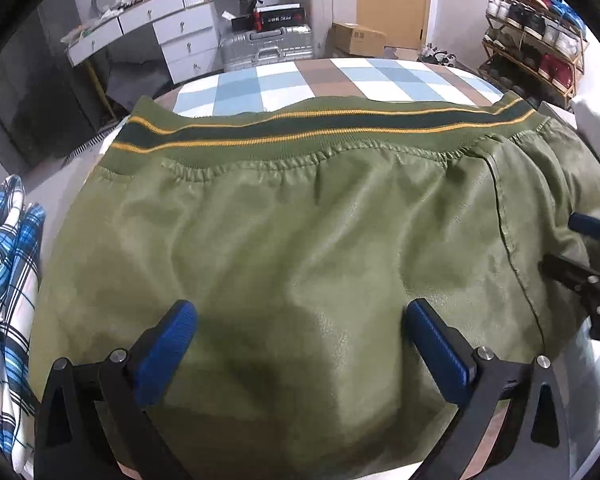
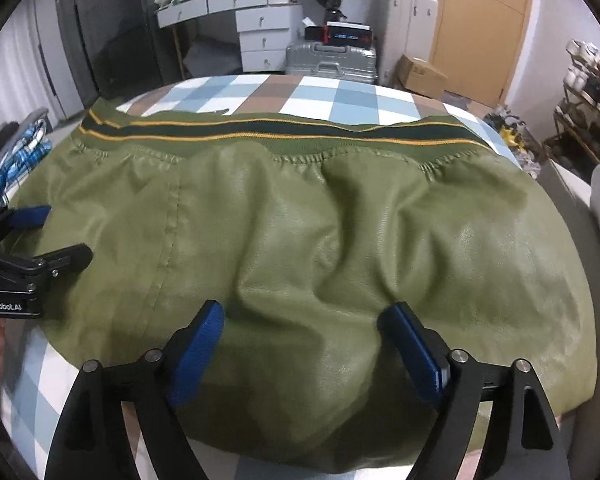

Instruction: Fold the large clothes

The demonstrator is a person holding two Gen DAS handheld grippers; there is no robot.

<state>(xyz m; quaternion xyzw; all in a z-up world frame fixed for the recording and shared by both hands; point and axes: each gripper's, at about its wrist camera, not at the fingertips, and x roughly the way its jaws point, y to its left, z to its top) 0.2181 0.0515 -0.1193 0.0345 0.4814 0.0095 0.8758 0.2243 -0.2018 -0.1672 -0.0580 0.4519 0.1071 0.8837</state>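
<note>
- The green jacket (image 1: 292, 248) fills the middle of both wrist views, lying on a bed with a checked cover (image 1: 284, 80). Its ribbed hem with yellow stripes (image 1: 300, 126) runs across the upper part of the frame.
- The cloth looks bunched and thick, with rolling creases across the middle. I judge at least one fold is already made, since the garment reads as a compact block, not a spread-out coat. No sleeves show.
- Left to do, as I read it: smoothing, possibly a further fold, then setting it aside. I cannot tell how many layers lie under the top one.
- The left gripper (image 1: 300, 344) is released, its blue pads wide apart above the near edge of the jacket with nothing pinched between them.
- The right gripper (image 2: 300, 340) is likewise released, jaws spread over the lower middle of the cloth and not grasping it. It also shows at the right edge of the left wrist view.
- A blue plaid garment (image 1: 8, 280) lies at the left edge of the frame, just beside the jacket, near enough to get caught in a sideways fold.
- Farther off, well clear of the work: a white drawer unit (image 1: 168, 36), a silver suitcase (image 1: 268, 46), a cardboard box (image 1: 358, 38) and a shoe rack (image 1: 540, 36) at upper right.
</note>
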